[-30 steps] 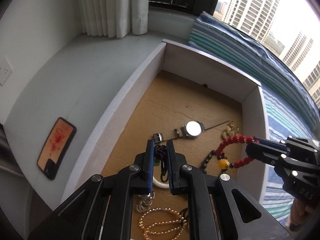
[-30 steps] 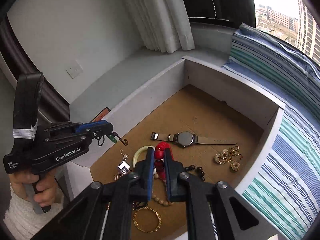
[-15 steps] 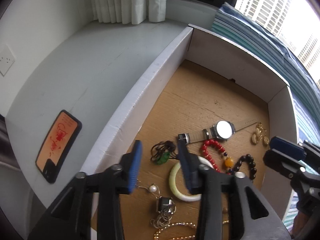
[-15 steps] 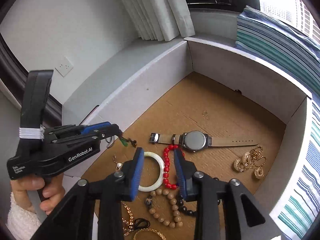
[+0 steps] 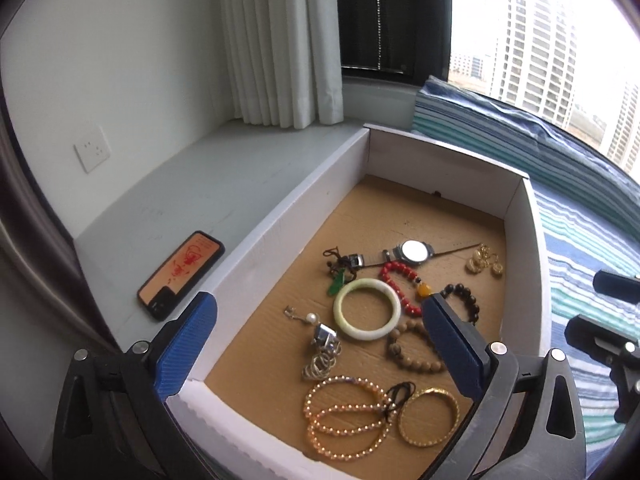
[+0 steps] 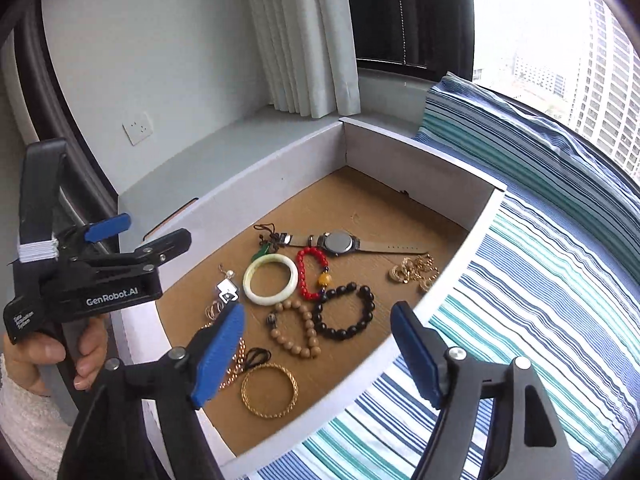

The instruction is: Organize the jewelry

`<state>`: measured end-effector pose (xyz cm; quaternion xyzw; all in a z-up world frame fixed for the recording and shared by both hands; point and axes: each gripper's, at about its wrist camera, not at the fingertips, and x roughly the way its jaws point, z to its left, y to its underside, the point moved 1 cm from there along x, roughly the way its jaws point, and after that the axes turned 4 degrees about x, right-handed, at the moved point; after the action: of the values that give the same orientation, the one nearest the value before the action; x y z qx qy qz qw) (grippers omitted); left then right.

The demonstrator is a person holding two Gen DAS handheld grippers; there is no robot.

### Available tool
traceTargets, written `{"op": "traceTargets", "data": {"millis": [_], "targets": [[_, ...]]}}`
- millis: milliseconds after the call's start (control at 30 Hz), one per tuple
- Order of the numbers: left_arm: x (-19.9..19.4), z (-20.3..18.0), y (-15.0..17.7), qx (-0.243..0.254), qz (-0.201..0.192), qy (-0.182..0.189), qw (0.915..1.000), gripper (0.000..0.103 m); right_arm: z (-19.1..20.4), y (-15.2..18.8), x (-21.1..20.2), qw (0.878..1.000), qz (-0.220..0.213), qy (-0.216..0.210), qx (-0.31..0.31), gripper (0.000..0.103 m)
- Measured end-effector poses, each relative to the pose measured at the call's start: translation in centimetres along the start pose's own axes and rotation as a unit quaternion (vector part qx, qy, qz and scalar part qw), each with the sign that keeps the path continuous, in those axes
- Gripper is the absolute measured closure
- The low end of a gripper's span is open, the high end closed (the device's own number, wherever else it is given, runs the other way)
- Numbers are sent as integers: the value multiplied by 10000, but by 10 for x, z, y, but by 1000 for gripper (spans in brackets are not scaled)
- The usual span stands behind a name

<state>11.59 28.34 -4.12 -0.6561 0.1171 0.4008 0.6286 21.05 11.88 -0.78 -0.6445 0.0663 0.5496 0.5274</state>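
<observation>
Both wrist fisheyes looked steeply down, close over the same jewelry-strewn cardboard box [image 5: 516, 200] [image 6: 448, 280] toward the window.

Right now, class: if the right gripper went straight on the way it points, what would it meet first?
Probably the black bead bracelet in the box, which lies between the open right gripper fingers in its view; depth is unclear.

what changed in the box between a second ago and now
Both grippers have just been opening and drew back: the left gripper let go the green pendant cord, the right gripper the red bead bracelet. Nothing lies between either pair of jaws. The watch stayed put.
</observation>
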Motion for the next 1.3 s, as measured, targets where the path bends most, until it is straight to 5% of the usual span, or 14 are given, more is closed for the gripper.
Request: {"op": "traceTargets", "data": {"millis": [333, 667, 867, 1300], "targets": [[-57, -4, 43, -122, 16, 33, 9999, 1, 22, 35, -38, 9980, -168, 600, -97, 23], [-92, 15, 47, -298, 107, 141, 9994, 0, 48, 42, -58, 9987, -82, 505, 18, 20], [-99, 25, 50, -376, 103, -374, 9985, 0, 62, 40, -61, 9986, -76, 524, -34, 20], [-100, 40, 49, -512, 54, -467, 9976, 0, 76, 37, -54, 9978, -24, 660, -30, 19]]}}
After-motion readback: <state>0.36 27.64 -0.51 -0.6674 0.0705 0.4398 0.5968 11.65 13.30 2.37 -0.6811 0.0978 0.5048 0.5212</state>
